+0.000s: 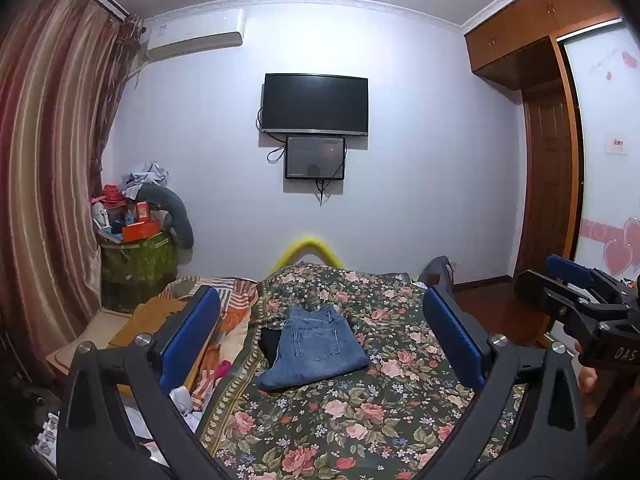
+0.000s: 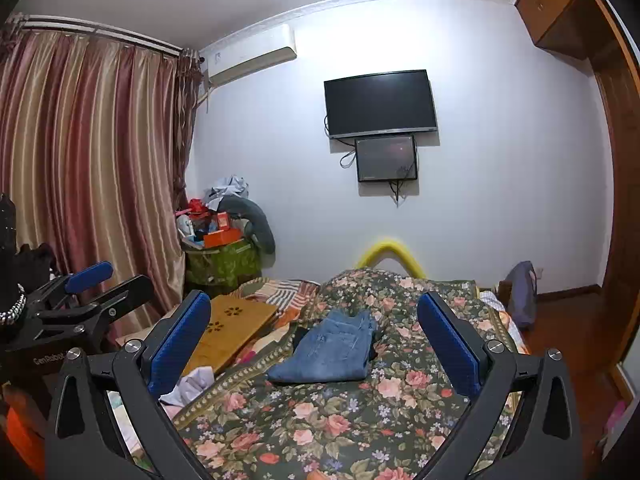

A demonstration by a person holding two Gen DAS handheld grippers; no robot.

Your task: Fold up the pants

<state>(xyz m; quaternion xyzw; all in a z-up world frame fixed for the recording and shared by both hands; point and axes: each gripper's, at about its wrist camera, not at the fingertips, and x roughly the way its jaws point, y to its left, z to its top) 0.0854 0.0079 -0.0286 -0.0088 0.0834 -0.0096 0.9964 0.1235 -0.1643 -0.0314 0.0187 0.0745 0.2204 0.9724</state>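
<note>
The folded blue denim pants [image 1: 314, 348] lie flat on the bed's dark floral quilted bedspread [image 1: 360, 420], a compact, roughly square bundle with a stitched back pocket facing up. A strip of black fabric [image 1: 270, 344] pokes out from under the bundle at its 9 o'clock edge.

The left tool [image 1: 320, 344] hangs above the bed with its jaws spread wide and nothing between them; in its own view the pants sit ahead in the gap between the blue ribbed pads [image 1: 192, 336], well apart from both. The right tool [image 2: 314, 344] is likewise wide open and empty, the pants again ahead between its fingers, untouched. Each tool shows at the other's side: the right one at 3 o'clock in the left view, the left one at 9 o'clock in the right view.

Both tools are matte black plastic frames with silver bolt heads. At 9 o'clock from the pants lies a light wooden board with flower-shaped cut-outs [image 2: 230, 332]. At 12 o'clock, beyond the bed, a yellow padded arch [image 1: 306, 250] rises before the white wall carrying a black flat television [image 1: 315, 104].
</note>
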